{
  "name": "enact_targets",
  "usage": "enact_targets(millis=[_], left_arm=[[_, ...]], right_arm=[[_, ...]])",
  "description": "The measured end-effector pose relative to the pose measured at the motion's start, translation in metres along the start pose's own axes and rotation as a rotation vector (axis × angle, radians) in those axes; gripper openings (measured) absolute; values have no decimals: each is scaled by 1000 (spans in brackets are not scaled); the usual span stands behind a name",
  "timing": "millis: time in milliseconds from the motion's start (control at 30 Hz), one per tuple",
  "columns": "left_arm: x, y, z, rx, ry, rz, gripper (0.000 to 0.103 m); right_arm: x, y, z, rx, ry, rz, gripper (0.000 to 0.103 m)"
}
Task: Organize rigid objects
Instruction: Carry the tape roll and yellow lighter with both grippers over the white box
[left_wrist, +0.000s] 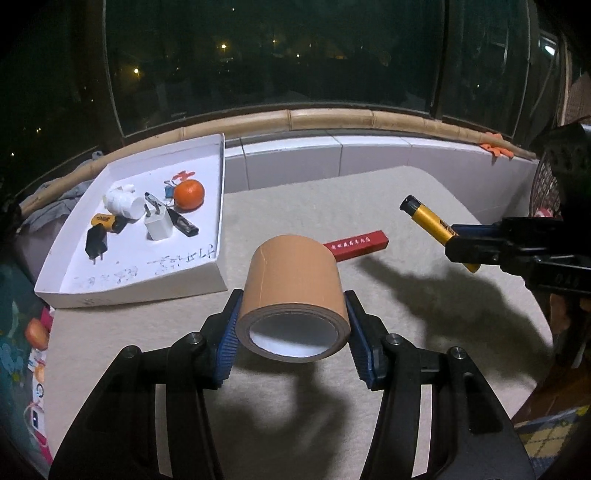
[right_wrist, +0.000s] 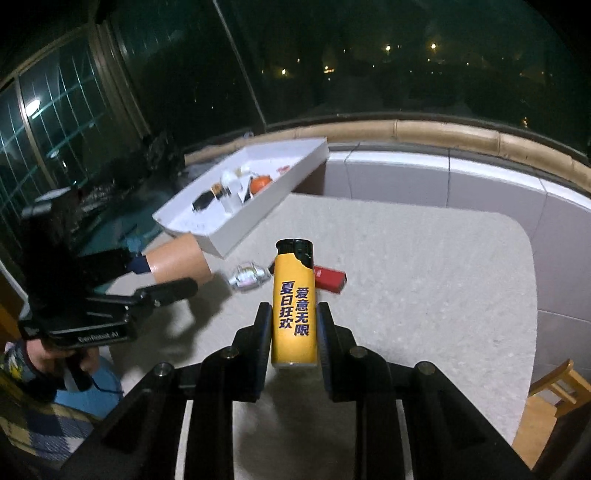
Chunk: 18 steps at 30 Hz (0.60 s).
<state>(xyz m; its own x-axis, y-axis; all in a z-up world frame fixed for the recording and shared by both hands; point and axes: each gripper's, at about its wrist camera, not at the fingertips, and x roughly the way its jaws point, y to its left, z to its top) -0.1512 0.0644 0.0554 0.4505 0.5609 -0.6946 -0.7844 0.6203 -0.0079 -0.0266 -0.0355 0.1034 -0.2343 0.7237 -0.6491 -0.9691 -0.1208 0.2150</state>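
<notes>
My left gripper (left_wrist: 293, 306) is shut on a wide roll of tan tape (left_wrist: 293, 291), held above the pale tabletop with its white core facing the camera. The right gripper (right_wrist: 293, 328) is shut on a yellow lighter (right_wrist: 294, 306) with a black cap, lifted off the table; the same lighter (left_wrist: 430, 221) shows at the right of the left wrist view. A white tray (left_wrist: 218, 206) at the table's far left holds an orange (left_wrist: 189, 194), chargers, a white cup and small items. A red bar (left_wrist: 360, 245) lies on the table behind the tape.
A shiny silver object (right_wrist: 249, 277) lies on the table beside the red bar (right_wrist: 330, 278). A white tiled ledge (left_wrist: 332, 158) with a bamboo rail (left_wrist: 332, 118) and dark windows runs behind. A wooden chair (right_wrist: 554, 391) stands off the right edge. A person's hand (right_wrist: 55, 356) holds the left gripper.
</notes>
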Motion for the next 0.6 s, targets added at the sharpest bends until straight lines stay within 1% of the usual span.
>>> enact_targets(millis=[367, 600], left_arm=[[-20, 18, 0, -21, -51, 0, 52], [-30, 33, 0, -39, -77, 6, 52]], right_arm=[[-5, 26, 15, -12, -56, 9, 22], [-2, 34, 23, -8, -80, -13, 22]])
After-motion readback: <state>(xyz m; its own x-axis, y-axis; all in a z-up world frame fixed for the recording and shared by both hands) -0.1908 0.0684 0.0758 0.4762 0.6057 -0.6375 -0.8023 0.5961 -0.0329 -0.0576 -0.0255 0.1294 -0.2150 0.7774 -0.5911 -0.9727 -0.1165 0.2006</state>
